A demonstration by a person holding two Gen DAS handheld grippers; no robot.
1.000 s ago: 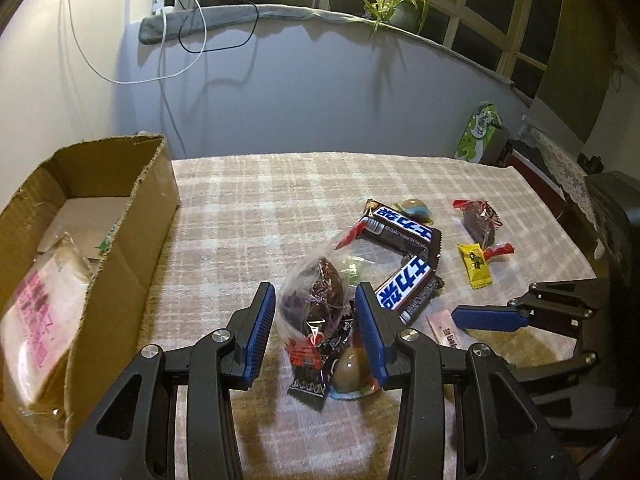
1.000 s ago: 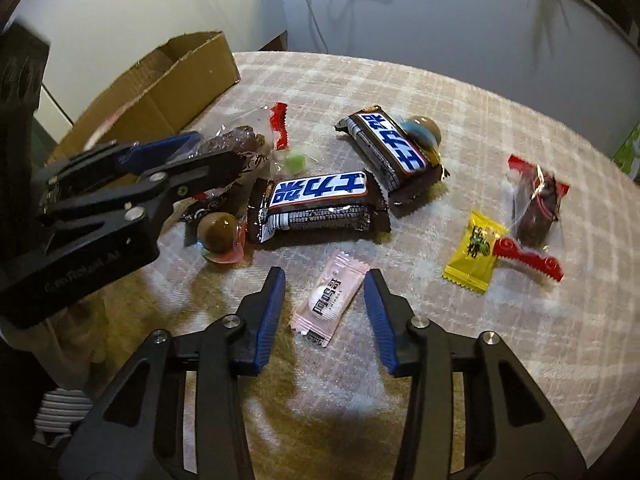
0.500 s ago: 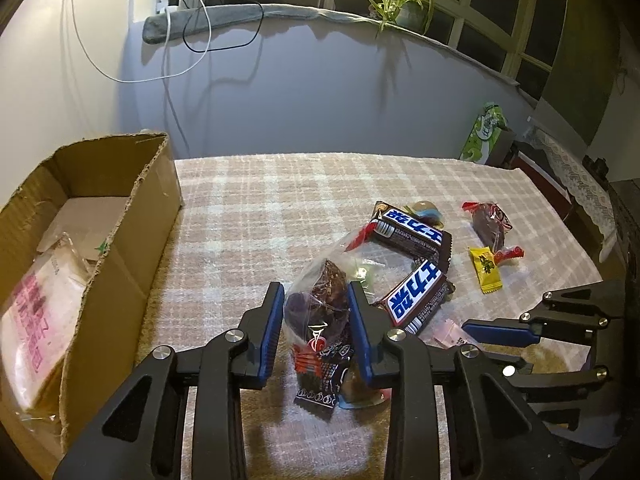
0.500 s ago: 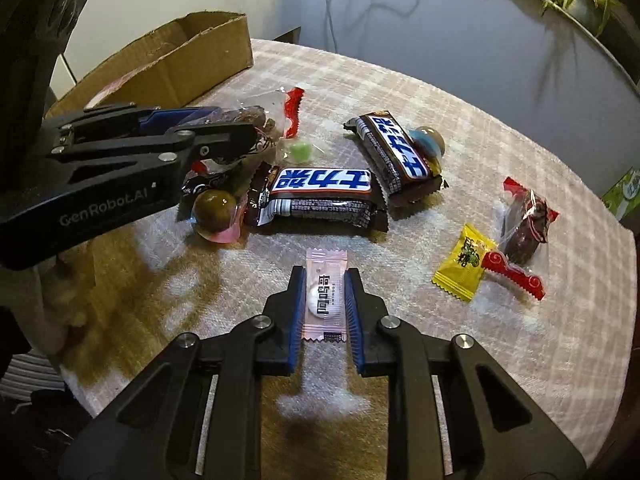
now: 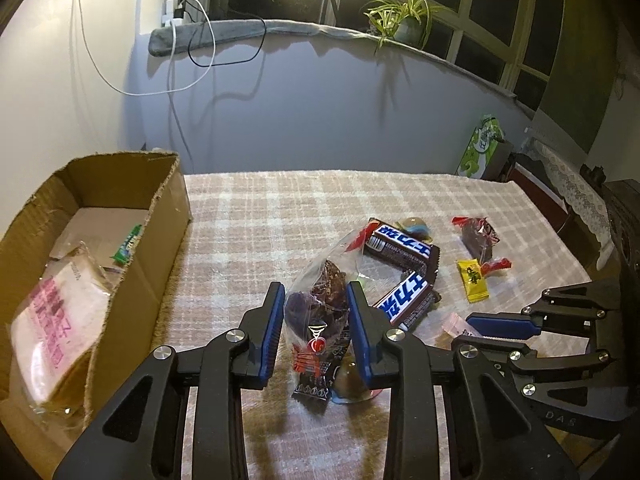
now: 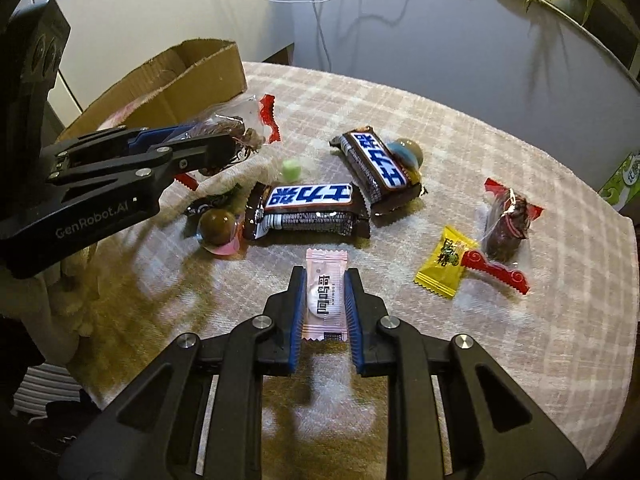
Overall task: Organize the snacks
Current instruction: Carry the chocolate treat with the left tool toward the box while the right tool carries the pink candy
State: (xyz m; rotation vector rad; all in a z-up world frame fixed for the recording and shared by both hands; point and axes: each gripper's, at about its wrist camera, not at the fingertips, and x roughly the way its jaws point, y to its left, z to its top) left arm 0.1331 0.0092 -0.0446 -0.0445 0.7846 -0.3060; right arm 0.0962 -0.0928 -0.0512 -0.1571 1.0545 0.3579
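Note:
My left gripper [image 5: 316, 300] is shut on a clear snack bag [image 5: 320, 300] of dark pieces with red ends, lifted a little off the checked tablecloth [image 5: 260, 220]. From the right wrist view the same bag [image 6: 236, 132] sticks out of the left gripper [image 6: 224, 144]. My right gripper [image 6: 325, 280] is shut on a pink wrapped candy [image 6: 325, 292] near the table's front. Two dark chocolate bars [image 6: 308, 208] [image 6: 376, 168] lie in the middle. A brown ball candy [image 6: 218, 226] sits beside them. The cardboard box [image 5: 100, 260] stands at the left with a pink packet inside.
A yellow candy [image 6: 444, 264] and a red-ended dark sweet [image 6: 506, 228] lie to the right. A small green candy [image 6: 291, 169] and a blue-topped ball [image 6: 406, 152] rest by the bars. A green carton [image 5: 480, 148] stands past the far edge, against the wall.
Both grippers have closed: the left on the clear snack bag, the right on the pink candy. The bag now stands raised between the left pads.

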